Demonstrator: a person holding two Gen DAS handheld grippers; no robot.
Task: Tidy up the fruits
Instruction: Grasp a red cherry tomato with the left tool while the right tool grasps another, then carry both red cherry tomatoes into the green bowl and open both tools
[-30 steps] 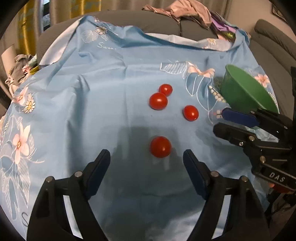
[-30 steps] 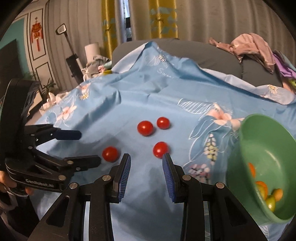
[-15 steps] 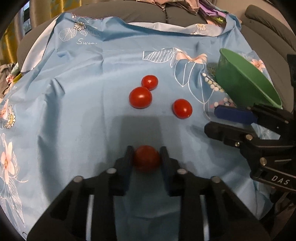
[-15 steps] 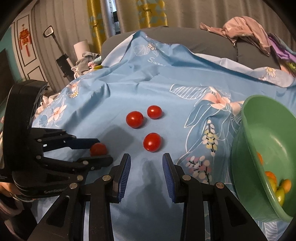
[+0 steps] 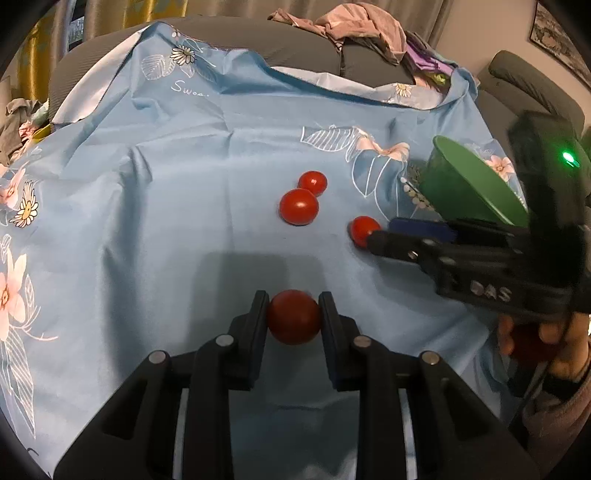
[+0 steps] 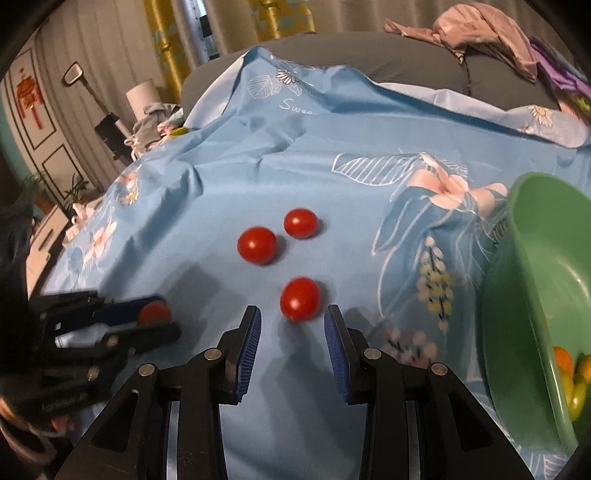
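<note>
Several red tomatoes lie on a blue flowered cloth (image 5: 177, 221). My left gripper (image 5: 293, 314) is shut on the nearest tomato (image 5: 293, 316), its pads pressing both sides; the right wrist view shows that grip at the left (image 6: 154, 312). My right gripper (image 6: 293, 314) stands open, with a loose tomato (image 6: 300, 298) just beyond its blue pads (image 6: 334, 332), untouched. In the left wrist view its tips (image 5: 384, 232) sit beside that tomato (image 5: 364, 229). Two more tomatoes (image 6: 256, 244) (image 6: 300, 222) lie farther back. A green bowl (image 6: 535, 295) at the right holds orange and yellow-green fruit.
The cloth covers a grey sofa (image 5: 295, 40) with a pile of clothes (image 5: 354, 26) on its back. A hand (image 5: 554, 343) holds the right gripper's handle. Curtains, a floor lamp (image 6: 142, 92) and clutter stand at the left beyond the cloth.
My left gripper closed on the nearest tomato, which had lain loose between its open fingers. My right gripper moved forward up to the tomato by the bowl, with its gap unchanged.
</note>
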